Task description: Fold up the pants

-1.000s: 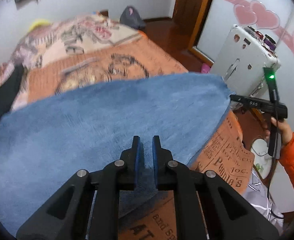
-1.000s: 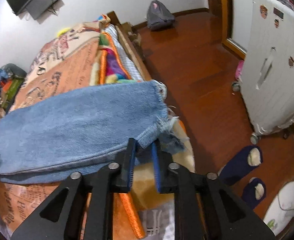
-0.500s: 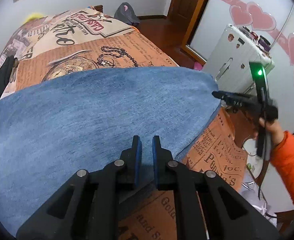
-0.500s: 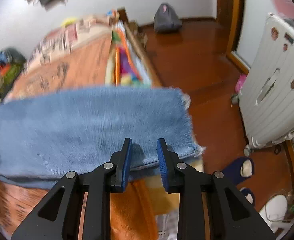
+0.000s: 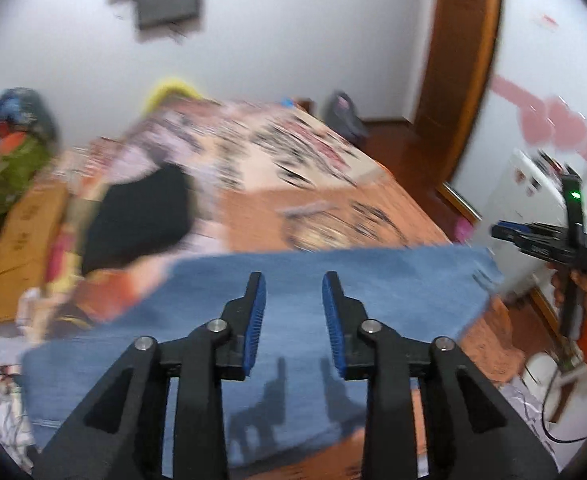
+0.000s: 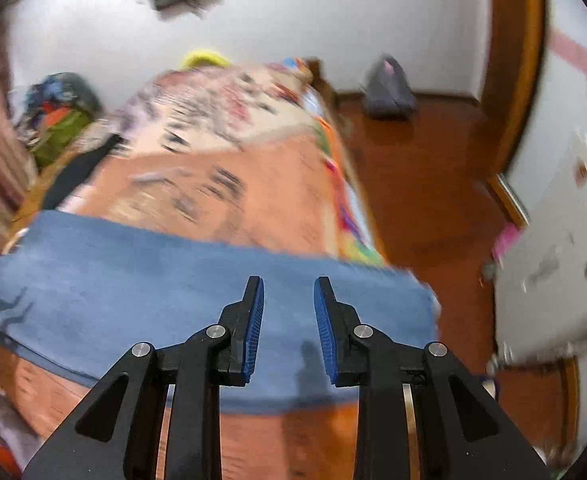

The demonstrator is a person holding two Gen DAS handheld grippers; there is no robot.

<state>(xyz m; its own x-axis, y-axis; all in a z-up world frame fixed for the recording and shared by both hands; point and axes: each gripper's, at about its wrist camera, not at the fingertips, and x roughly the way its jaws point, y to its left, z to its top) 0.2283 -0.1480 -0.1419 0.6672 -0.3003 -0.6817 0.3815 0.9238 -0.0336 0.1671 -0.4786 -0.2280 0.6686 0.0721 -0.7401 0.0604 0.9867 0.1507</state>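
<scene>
Left wrist view: the left gripper (image 5: 293, 280) hangs above the blue denim pants (image 5: 373, 284) with its blue-padded fingers (image 5: 253, 312) spread apart and nothing between them, whereas half a second ago they stood nearly together over the cloth. The pants lie flat as a folded band across the near end of the bed (image 5: 333, 208), on its orange printed cover. Their far edge now sits lower in the picture, so more of the cover and a black garment (image 5: 141, 216) at the left have come into sight. At the right edge, the right gripper (image 5: 505, 230) is held up beside the pants' end by a hand (image 5: 573, 286) in an orange sleeve; its finger spacing cannot be read from this side.

Right wrist view: the right gripper (image 6: 287, 282) likewise has its fingers (image 6: 325, 320) parted and empty, wider than before, above the pants (image 6: 133, 280), whose end lies near the bed's floor-side edge. A white suitcase (image 6: 553, 264) stands on the wooden floor (image 6: 421, 168) to the right. Both views are motion-blurred, more than in the earlier frames.
</scene>
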